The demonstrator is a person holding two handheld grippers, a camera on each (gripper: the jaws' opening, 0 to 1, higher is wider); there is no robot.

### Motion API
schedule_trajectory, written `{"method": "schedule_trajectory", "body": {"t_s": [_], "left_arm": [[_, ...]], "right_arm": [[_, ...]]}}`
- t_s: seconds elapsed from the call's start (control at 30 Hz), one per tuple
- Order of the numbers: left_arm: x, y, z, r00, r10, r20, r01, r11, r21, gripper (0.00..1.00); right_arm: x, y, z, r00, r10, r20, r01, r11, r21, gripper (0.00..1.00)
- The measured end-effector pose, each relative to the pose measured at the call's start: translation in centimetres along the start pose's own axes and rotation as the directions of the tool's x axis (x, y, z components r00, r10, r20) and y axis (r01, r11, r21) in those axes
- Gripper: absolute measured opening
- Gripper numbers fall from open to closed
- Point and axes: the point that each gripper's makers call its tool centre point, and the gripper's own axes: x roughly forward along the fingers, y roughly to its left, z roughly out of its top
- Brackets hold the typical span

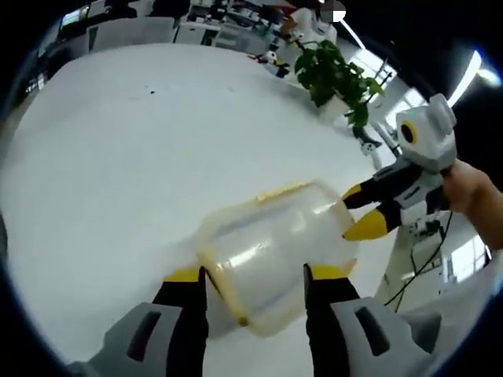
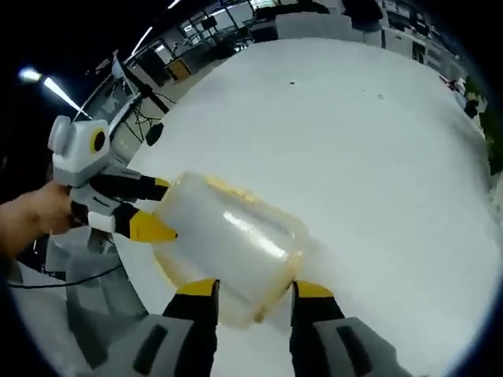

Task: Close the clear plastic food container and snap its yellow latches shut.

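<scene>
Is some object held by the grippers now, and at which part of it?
Yes: the clear container is held from two opposite ends, the left gripper at one end, the right gripper at the other.

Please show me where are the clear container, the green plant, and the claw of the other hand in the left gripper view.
clear container (image 1: 271, 251): left gripper view, on its transparent side wall.
green plant (image 1: 334, 75): left gripper view, on the leaves.
right claw (image 1: 360, 210): left gripper view, between its two yellow tips, at the container's far end.
</scene>
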Motion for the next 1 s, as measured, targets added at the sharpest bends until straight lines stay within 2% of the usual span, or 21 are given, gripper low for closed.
{"method": "schedule_trajectory", "body": {"t_s": [0.03, 0.07, 0.13, 0.2, 0.27, 0.3, 0.33, 0.4, 0.43, 0.5, 0.53, 0.6, 0.63, 0.67, 0.73, 0.77, 0.8, 0.9, 0.97, 1.0], "left_arm": [[-0.1, -0.1, -0.1, 1.000, -0.003, 0.001, 0.003, 1.000, 0.017, 0.50], [-0.1, -0.4, 0.3, 1.000, -0.013, 0.028, 0.012, 0.999, 0.047, 0.53], [-0.4, -0.6, 0.8, 0.998, -0.020, 0.055, 0.016, 0.997, 0.076, 0.57], [-0.6, -0.6, 1.0, 0.998, -0.026, 0.058, 0.021, 0.995, 0.099, 0.59], [-0.9, -1.1, 1.9, 0.994, -0.059, 0.094, 0.045, 0.989, 0.144, 0.62], [-1.0, -1.2, 2.0, 0.993, -0.063, 0.096, 0.045, 0.984, 0.174, 0.62], [-1.2, -1.4, 2.3, 0.992, -0.070, 0.104, 0.047, 0.977, 0.210, 0.62], [-1.6, -1.6, 2.9, 0.990, -0.079, 0.119, 0.041, 0.955, 0.293, 0.60], [-1.8, -1.8, 3.2, 0.988, -0.083, 0.127, 0.033, 0.935, 0.352, 0.59], [-2.1, -2.2, 3.5, 0.986, -0.101, 0.130, 0.038, 0.908, 0.417, 0.56], [-2.1, -2.7, 3.6, 0.985, -0.125, 0.119, 0.057, 0.886, 0.459, 0.55], [-2.1, -3.6, 2.8, 0.985, -0.169, 0.045, 0.123, 0.852, 0.510, 0.48], [-2.1, -4.0, 2.6, 0.984, -0.175, 0.023, 0.132, 0.816, 0.563, 0.47], [-2.1, -4.5, 3.0, 0.983, -0.181, 0.032, 0.122, 0.773, 0.623, 0.48], [-2.1, -5.6, 3.1, 0.974, -0.226, 0.016, 0.163, 0.751, 0.640, 0.44], [-2.1, -5.7, 3.3, 0.974, -0.226, 0.013, 0.162, 0.734, 0.660, 0.40], [-1.9, -5.8, 3.4, 0.975, -0.222, 0.004, 0.163, 0.729, 0.665, 0.37], [-1.3, -6.1, 3.5, 0.975, -0.221, -0.020, 0.174, 0.707, 0.685, 0.35], [-0.8, -6.6, 3.1, 0.971, -0.234, -0.047, 0.198, 0.677, 0.709, 0.28], [-0.6, -6.8, 2.9, 0.970, -0.237, -0.059, 0.208, 0.672, 0.711, 0.23]], "right_arm": [[-0.2, -0.1, -0.1, 1.000, -0.003, -0.004, 0.003, 0.999, -0.042, 0.30], [-0.2, -0.1, -0.1, 1.000, -0.005, -0.007, 0.005, 0.997, -0.070, 0.28], [-0.5, -0.1, -0.4, 1.000, 0.004, -0.012, -0.005, 0.996, -0.090, 0.26], [-0.7, -0.4, -0.6, 1.000, 0.003, -0.024, -0.006, 0.992, -0.126, 0.25], [-1.1, -0.8, -0.5, 1.000, -0.010, -0.010, 0.008, 0.986, -0.166, 0.26], [-1.4, -1.0, -0.2, 1.000, -0.017, 0.001, 0.017, 0.971, -0.239, 0.25], [-1.6, -0.9, 0.1, 1.000, -0.015, 0.019, 0.020, 0.962, -0.273, 0.24], [-2.1, -0.9, -0.3, 1.000, -0.013, 0.005, 0.014, 0.958, -0.288, 0.19], [-2.3, -0.9, 0.0, 1.000, -0.006, 0.023, 0.013, 0.949, -0.314, 0.20], [-2.7, -1.0, 0.7, 0.998, -0.005, 0.055, 0.025, 0.934, -0.357, 0.22], [-3.1, -0.9, 1.4, 0.997, -0.002, 0.082, 0.036, 0.910, -0.413, 0.21], [-3.6, -0.5, 2.2, 0.994, 0.010, 0.113, 0.045, 0.877, -0.478, 0.20], [-3.9, 0.0, 2.5, 0.993, 0.026, 0.118, 0.038, 0.860, -0.508, 0.21], [-4.0, 0.6, 2.7, 0.992, 0.053, 0.116, 0.022, 0.825, -0.565, 0.21], [-4.0, 1.6, 3.0, 0.988, 0.099, 0.118, 0.000, 0.765, -0.645, 0.17], [-3.9, 2.0, 2.9, 0.988, 0.110, 0.105, -0.013, 0.748, -0.664, 0.15], [-3.7, 2.7, 2.9, 0.986, 0.133, 0.100, -0.030, 0.731, -0.681, 0.14], [-3.4, 4.0, 3.6, 0.980, 0.164, 0.112, -0.039, 0.711, -0.702, 0.16], [-2.9, 4.5, 4.2, 0.981, 0.158, 0.116, -0.022, 0.678, -0.735, 0.17], [-2.6, 4.5, 4.4, 0.982, 0.149, 0.114, -0.014, 0.665, -0.747, 0.15]]}}
